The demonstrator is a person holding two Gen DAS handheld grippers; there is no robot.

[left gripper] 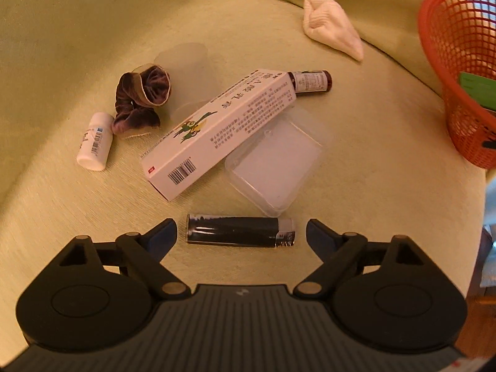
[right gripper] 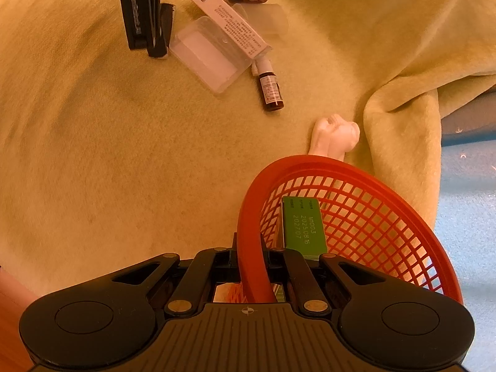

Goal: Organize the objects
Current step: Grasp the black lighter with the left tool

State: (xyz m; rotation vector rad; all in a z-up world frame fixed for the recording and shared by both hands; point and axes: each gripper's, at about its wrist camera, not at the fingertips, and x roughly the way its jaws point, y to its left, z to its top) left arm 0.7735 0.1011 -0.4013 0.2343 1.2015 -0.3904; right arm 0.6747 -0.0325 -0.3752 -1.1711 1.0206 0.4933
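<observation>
My left gripper is open and low over the yellow blanket. A black lighter lies crosswise between its fingertips, untouched. Beyond it lie a long white carton, a clear plastic case, a brown dropper bottle, a white pill bottle, a purple scrunchie and a clear cup. My right gripper is shut on the rim of the red mesh basket. A green box rests inside the basket.
A rolled white cloth lies just past the basket's far rim. The blanket bunches into a thick fold on the right, with blue floor beyond its edge. Bare blanket stretches between the basket and the clutter.
</observation>
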